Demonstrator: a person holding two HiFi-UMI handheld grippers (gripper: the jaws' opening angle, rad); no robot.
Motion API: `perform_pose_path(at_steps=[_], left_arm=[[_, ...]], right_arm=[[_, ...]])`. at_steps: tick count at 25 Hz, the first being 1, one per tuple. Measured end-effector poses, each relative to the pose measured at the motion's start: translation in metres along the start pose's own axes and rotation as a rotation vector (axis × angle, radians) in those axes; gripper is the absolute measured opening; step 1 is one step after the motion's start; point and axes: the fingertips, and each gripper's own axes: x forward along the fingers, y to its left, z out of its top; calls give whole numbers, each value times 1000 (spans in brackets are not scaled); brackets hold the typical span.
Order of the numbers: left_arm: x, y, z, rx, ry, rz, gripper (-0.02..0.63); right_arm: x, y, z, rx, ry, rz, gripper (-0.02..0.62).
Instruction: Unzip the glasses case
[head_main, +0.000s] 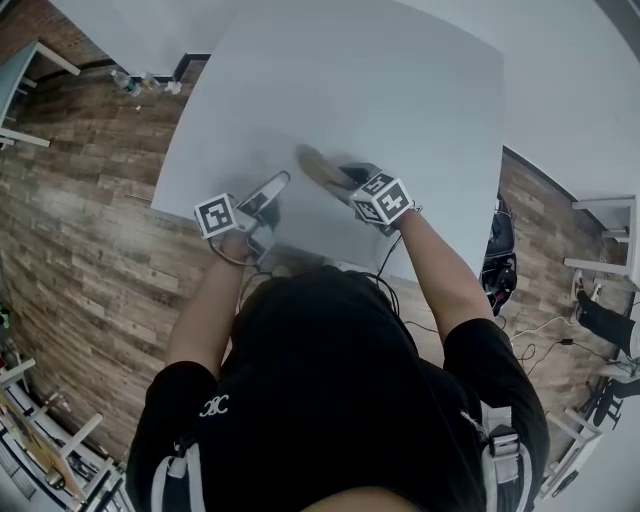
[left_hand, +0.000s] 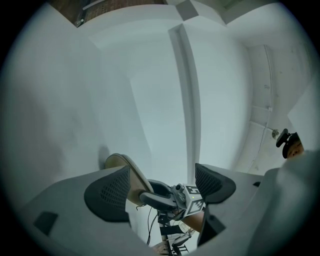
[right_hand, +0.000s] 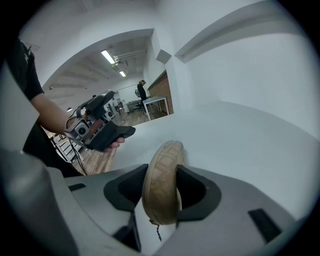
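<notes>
Right now the glasses case (right_hand: 162, 167) sits in the right claw (head_main: 340, 178), clamped between both pads. It is a tan, woven-looking oval, held on edge so that its narrow rim faces the camera in the right gripper view. A short dark cord (right_hand: 156, 232) hangs from its near end. The far end of the case points out over the white table (head_main: 400, 90); whether it touches the top I cannot tell, as the head view is blurred at that spot.

The left claw (left_hand: 161, 186) stands with its jaws well apart and nothing between the pads. It hangs near the table's front edge, just beside the right claw and to its left in the head view. Its own view looks across at the case and at the marker cube (left_hand: 194, 201) on the right claw beyond.

Both forearms reach forward from a black shirt (head_main: 330, 400). Wood-patterned floor (head_main: 90, 230) shows around the table.
</notes>
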Motion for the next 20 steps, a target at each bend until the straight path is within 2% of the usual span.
perform_pose_path(at_steps=[6,15,17,18,19,20], left_arm=[[-10,1,-3,-2,-19,20,394],[-6,5,-17,5,9,37,393],[-7,21,-26,115,87,151,393],[-7,32,-32,201,149,233,393],[-5,42,-39,296,216,316,394],[-2,52,-44,394,280,395,394]], right_arm=[[5,-12,-12,8,57,4,178],[-7,-23,-15,36,36,-49,195],[-10,-21,-19,41,45,-50,193],[-11,-20,-22,40,53,-48,185],[-11,-19,-24,41,58,-48,145],[-11,-19,-25,44,58,-50,144]])
